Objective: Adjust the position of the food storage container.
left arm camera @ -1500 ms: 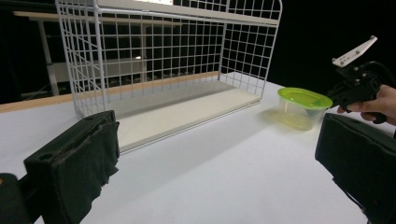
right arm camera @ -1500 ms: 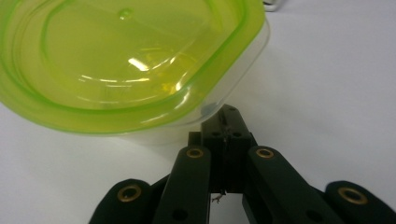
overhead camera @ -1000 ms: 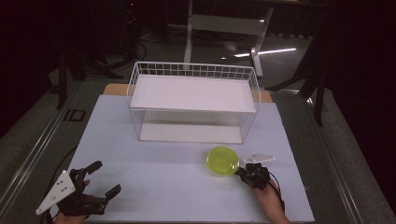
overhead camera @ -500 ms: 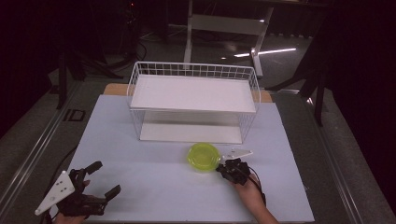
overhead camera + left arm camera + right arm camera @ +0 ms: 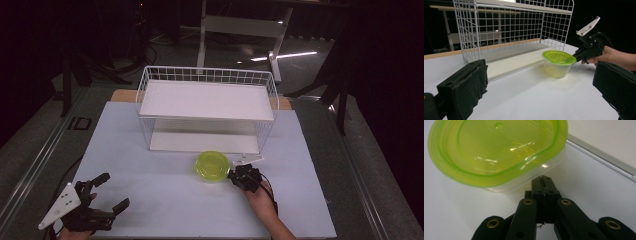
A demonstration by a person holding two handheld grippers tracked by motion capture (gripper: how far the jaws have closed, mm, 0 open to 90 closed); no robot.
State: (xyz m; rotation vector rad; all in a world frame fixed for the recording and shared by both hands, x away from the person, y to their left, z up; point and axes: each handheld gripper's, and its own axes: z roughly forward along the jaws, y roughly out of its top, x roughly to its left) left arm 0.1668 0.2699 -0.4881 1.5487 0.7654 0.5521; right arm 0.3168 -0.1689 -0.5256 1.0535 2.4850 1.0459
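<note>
Rounded clear plastic tub [image 5: 212, 167] with glossy green lid, right gripper [image 5: 234, 176] closed against it, left gripper [image 5: 110, 192] wide.

The wire rack [image 5: 207, 107] blocks the far middle of the desk [image 5: 165, 200]. The lidded tub [image 5: 212, 166] sits just before the rack's open front, the right tongs [image 5: 235, 176] against it. Bare desk lies between it and the left tongs [image 5: 112, 192].

Upright green-lidded container [image 5: 212, 167] before rack [image 5: 207, 107]

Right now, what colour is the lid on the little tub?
The lid is bright yellow-green and see-through, seen best in the right gripper view.
</note>
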